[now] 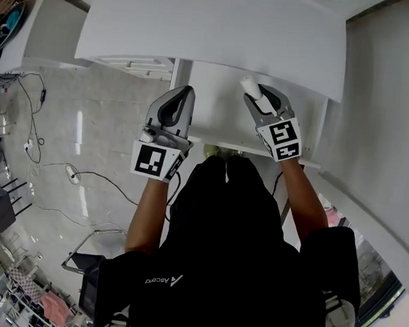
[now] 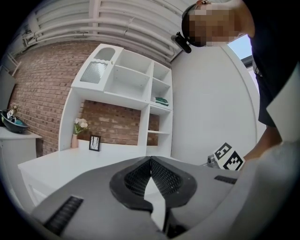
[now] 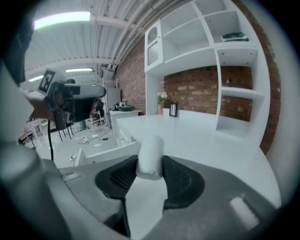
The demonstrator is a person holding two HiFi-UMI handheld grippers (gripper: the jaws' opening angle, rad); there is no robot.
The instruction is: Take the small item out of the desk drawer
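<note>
A small white cylinder (image 1: 249, 85) is pinched between the grey jaws of my right gripper (image 1: 254, 93), held up over the open white desk drawer (image 1: 214, 111). In the right gripper view the cylinder (image 3: 150, 154) stands upright between the black pads (image 3: 180, 180), with the drawer (image 3: 105, 151) below and to the left. My left gripper (image 1: 186, 96) hovers by the drawer's left side, its jaws together with nothing in them. In the left gripper view its fingertips (image 2: 150, 160) meet at the front.
The white desk top (image 1: 213, 28) lies ahead, with a shelf unit (image 2: 136, 89), a vase (image 2: 75, 139) and a small picture frame (image 2: 94, 142) at its back. Cables (image 1: 79, 176) and a metal frame (image 1: 92, 246) lie on the floor to the left.
</note>
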